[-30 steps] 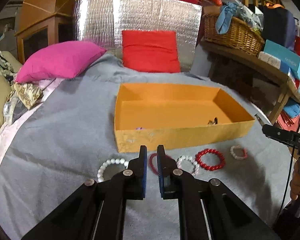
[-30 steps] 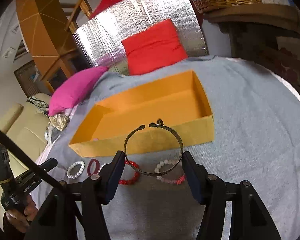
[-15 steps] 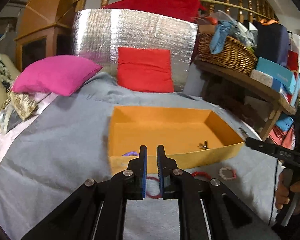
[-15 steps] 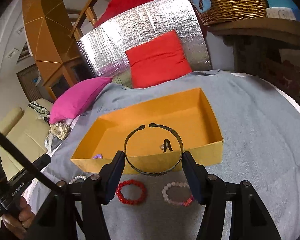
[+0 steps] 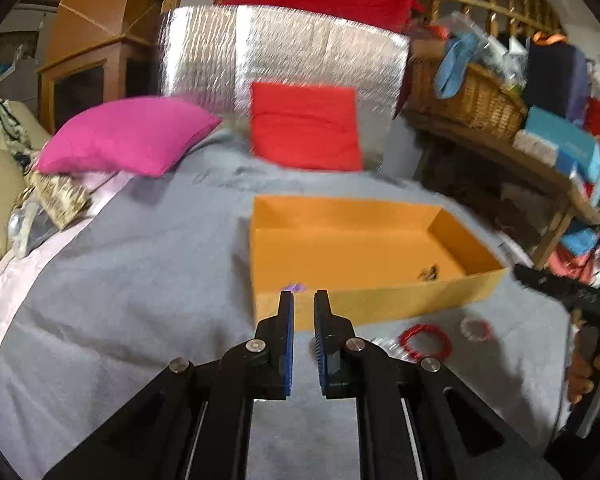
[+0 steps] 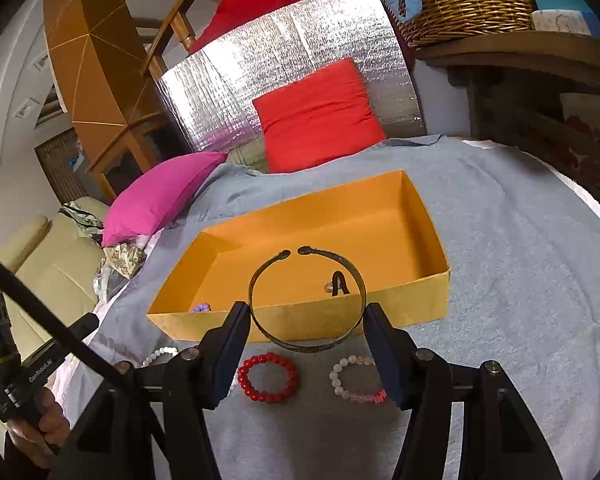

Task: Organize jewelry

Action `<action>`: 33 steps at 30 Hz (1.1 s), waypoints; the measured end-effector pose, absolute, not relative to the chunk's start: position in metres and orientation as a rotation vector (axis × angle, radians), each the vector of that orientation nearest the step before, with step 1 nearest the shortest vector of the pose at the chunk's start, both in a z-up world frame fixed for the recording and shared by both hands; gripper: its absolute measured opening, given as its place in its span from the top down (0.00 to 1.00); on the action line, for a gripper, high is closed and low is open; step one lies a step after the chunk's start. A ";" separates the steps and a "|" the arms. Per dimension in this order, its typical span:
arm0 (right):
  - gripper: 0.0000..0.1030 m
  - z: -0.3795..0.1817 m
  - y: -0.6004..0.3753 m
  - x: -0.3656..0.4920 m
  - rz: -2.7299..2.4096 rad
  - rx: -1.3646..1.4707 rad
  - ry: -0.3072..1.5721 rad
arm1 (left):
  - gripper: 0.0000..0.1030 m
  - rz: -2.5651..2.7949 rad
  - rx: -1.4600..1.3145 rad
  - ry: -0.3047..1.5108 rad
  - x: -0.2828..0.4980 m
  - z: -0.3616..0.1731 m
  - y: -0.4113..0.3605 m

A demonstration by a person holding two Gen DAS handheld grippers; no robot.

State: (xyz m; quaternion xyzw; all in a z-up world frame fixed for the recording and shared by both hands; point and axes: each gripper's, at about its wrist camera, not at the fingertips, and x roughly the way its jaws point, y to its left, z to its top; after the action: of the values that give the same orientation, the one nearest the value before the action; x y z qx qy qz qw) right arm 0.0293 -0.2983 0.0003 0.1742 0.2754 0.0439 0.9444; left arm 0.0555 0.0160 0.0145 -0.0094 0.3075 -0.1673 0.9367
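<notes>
The right gripper (image 6: 306, 316) is clamped on a dark metal cuff bangle (image 6: 307, 300), its pads pressing the bangle's two sides, the cuff's open gap pointing away over the orange box (image 6: 300, 324). The bangle hangs above the box's near wall, over the right half of the box. The left gripper (image 5: 303, 312) has its fingers close together with a narrow slit between them and nothing in it; it sits just short of the box's near-left corner.

The box lies open on the grey blanket (image 6: 520, 280). Inside it, a small dark clip-like piece (image 6: 339, 283) rests near the near wall and a small purple item (image 6: 201, 307) lies in the near-left corner; what either is exactly is hard to tell.

Along the blanket's strip in front of the box's near wall lie a red bead bracelet (image 6: 268, 372), a pale bead bracelet with pink section (image 6: 358, 378) to its right, and a white bead bracelet (image 6: 160, 355) to its left, partly hidden. The blanket spreads wide to the box's right and far sides, up to the red cushion (image 6: 320, 116) and pink cushion (image 6: 160, 196).
</notes>
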 end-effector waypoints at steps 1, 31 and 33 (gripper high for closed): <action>0.40 0.000 -0.297 0.029 0.090 0.351 0.563 | 0.86 -0.325 -0.012 0.658 0.059 0.009 0.017; 0.40 -0.009 -0.301 0.033 0.057 0.375 0.618 | 0.91 -0.352 0.114 0.951 0.095 -0.064 -0.003; 0.40 -0.009 -0.301 0.033 0.055 0.375 0.616 | 0.91 -0.377 0.108 0.947 0.090 -0.061 -0.006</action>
State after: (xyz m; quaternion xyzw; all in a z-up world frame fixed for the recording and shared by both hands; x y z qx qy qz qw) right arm 0.0331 -0.3011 -0.0090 0.1834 0.3015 0.0268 0.9353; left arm 0.0901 -0.0063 -0.0614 0.0515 0.4532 -0.1805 0.8714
